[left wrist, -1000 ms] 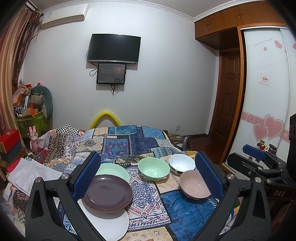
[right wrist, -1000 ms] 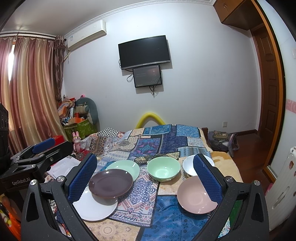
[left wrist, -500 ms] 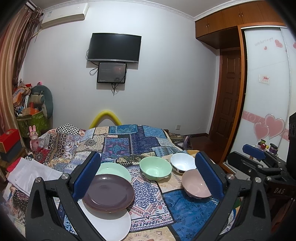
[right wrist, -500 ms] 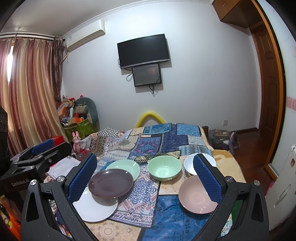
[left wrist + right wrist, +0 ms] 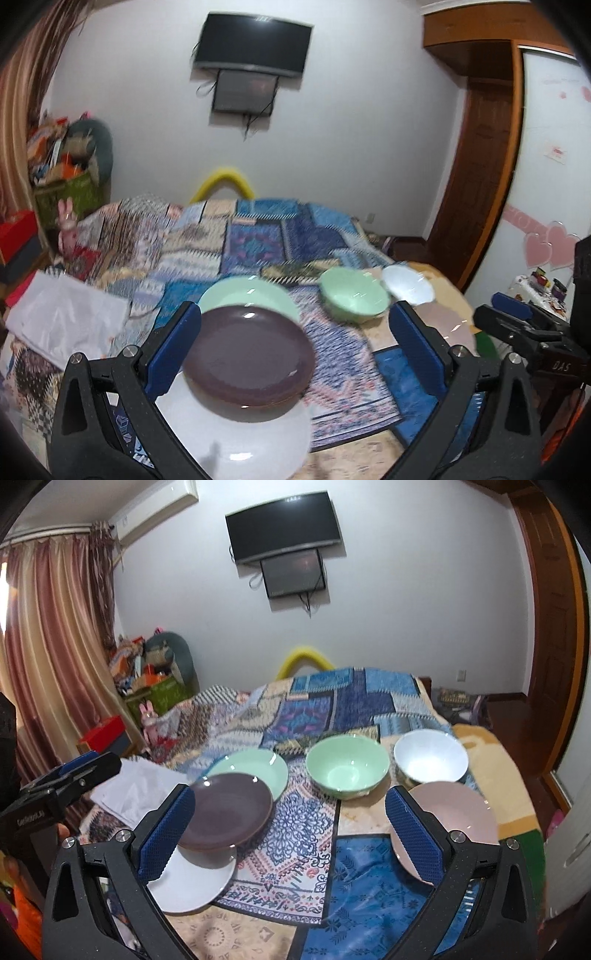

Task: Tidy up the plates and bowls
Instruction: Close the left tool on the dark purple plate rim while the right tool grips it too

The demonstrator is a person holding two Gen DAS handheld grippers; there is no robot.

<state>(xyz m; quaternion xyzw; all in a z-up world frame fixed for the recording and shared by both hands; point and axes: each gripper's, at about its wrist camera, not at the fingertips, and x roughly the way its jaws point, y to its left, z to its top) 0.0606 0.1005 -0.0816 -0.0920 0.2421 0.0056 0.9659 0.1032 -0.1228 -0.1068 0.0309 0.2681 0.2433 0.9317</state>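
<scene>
I am looking across the patchwork quilt in blues and creams covering the bed, where all the dishes are sitting. On the left, the round dark purple plate is resting on the flat white plate and overlapping the pale green plate behind it. To the right are the mint green bowl, the white bowl and, nearer, the pink shallow plate.

My left gripper is just starting to close, nothing pressed between its blue pads, the purple plate lying ahead between them. My right gripper is standing wide apart, empty.

I am judging the soft quilt risky: a plate pinched at its rim could tilt, slide off the stack, or knock its neighbours.
</scene>
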